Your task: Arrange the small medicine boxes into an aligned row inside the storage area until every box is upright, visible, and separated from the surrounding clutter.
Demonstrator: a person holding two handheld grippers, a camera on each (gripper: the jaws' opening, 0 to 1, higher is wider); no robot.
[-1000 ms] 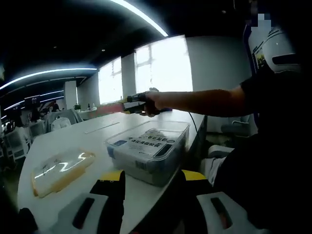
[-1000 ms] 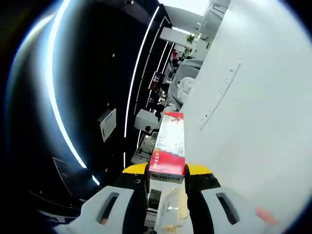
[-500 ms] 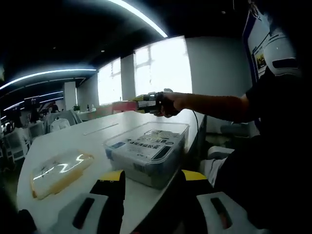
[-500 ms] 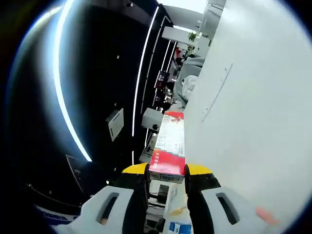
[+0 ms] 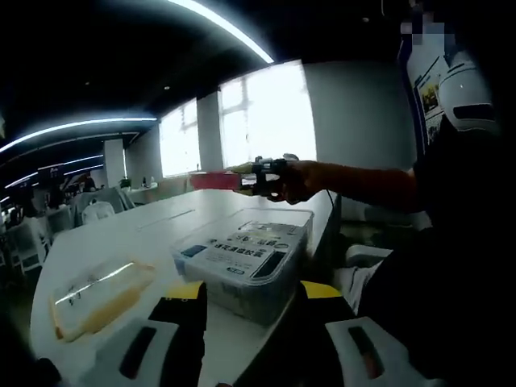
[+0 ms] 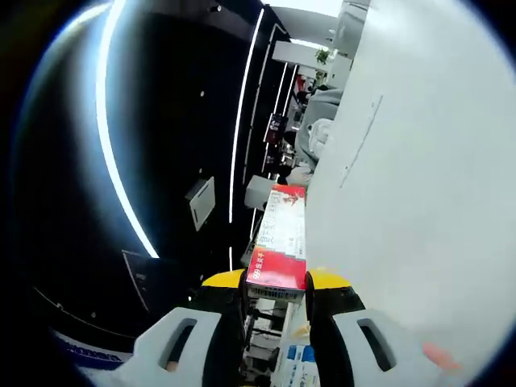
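Your right gripper [image 6: 275, 297] is clenched on the red medicine box [image 6: 279, 239], now carried from beyond the clear storage bin [image 5: 246, 260] to roughly over its far edge, probably for insertion, while your left gripper [image 5: 246, 318] hangs released just short of the bin.

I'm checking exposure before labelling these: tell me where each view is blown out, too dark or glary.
Left gripper view: the windows are blown out, the ceiling and the person are nearly black, and glare streaks the clear lid. Right gripper view: the white table is washed out, the ceiling is dark with bright light strips, yet the red box reads clearly.
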